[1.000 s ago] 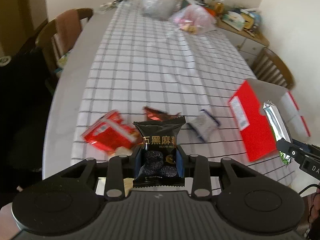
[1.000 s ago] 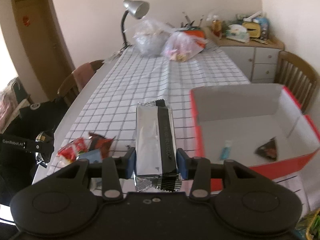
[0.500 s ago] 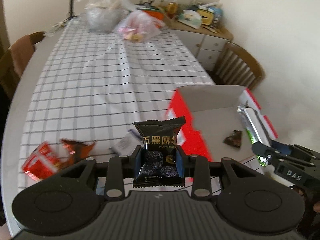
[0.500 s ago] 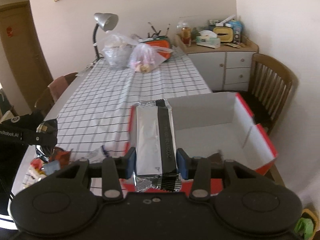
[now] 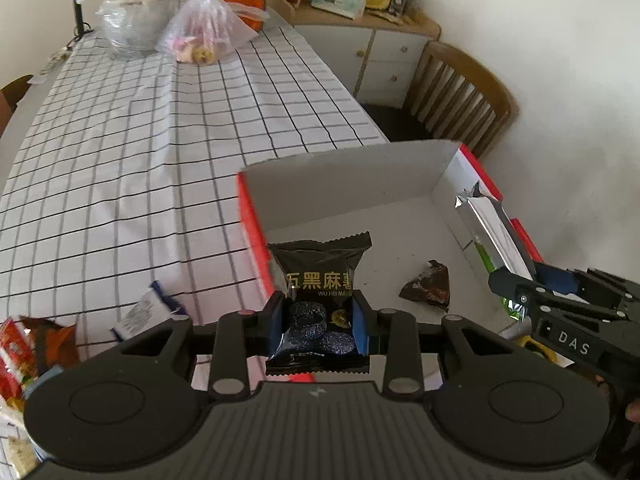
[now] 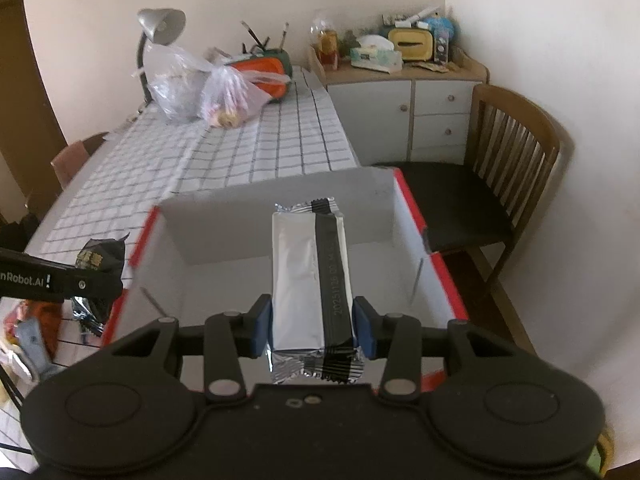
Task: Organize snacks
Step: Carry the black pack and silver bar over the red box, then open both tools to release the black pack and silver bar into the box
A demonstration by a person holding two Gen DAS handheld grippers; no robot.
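Loose snack packets (image 5: 36,344) lie on the checked tablecloth (image 5: 120,168) at far left. The left gripper (image 5: 319,322) clamps a black sesame packet (image 5: 320,276) above the red box (image 5: 250,216), near a brown wrapper (image 5: 428,288) inside. The right gripper (image 6: 312,326) pinches a silver packet (image 6: 310,276) over the same box.

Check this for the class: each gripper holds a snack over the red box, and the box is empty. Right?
Not quite. The box is not empty: a brown wrapper lies inside, as the left wrist view shows. The left gripper and right gripper do each hold a snack.
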